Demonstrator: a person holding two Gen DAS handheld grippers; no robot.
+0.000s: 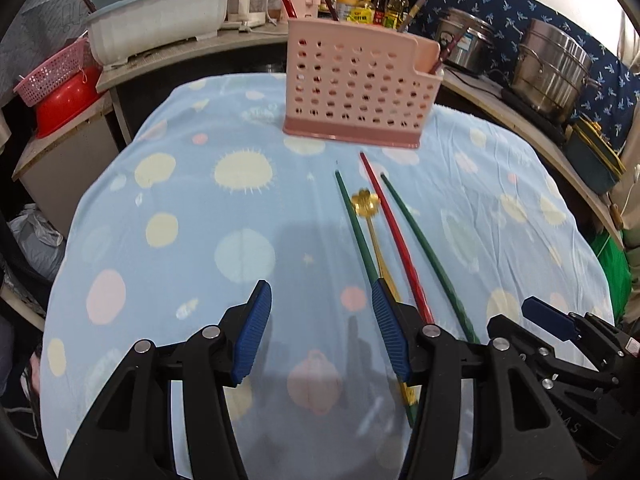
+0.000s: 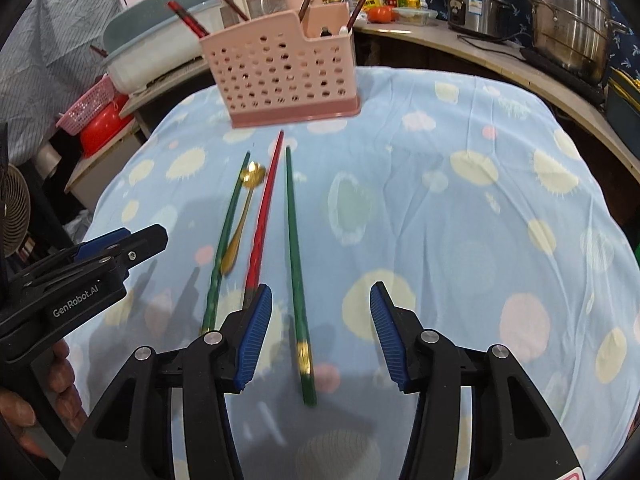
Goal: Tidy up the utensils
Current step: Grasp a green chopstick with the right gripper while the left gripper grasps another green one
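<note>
A pink perforated utensil holder (image 1: 356, 88) (image 2: 280, 76) stands at the far side of the table and holds several dark chopsticks. On the blue spotted cloth (image 1: 180, 216) (image 2: 460, 220) lie two green chopsticks (image 1: 428, 256) (image 2: 294, 248), a red chopstick (image 1: 394, 232) (image 2: 264, 208) and a gold spoon (image 1: 366, 202) (image 2: 250, 182). My left gripper (image 1: 320, 336) is open and empty above the cloth, left of the utensils. My right gripper (image 2: 320, 336) is open and empty, with the right green chopstick's near end between its fingers.
A pale blue basin (image 1: 156, 20), a pink basket (image 1: 52, 76) and a red bowl (image 1: 66, 108) sit at the left. Steel pots (image 1: 552, 64) (image 2: 572, 16) and bottles (image 1: 384, 8) stand on the counter behind and at the right.
</note>
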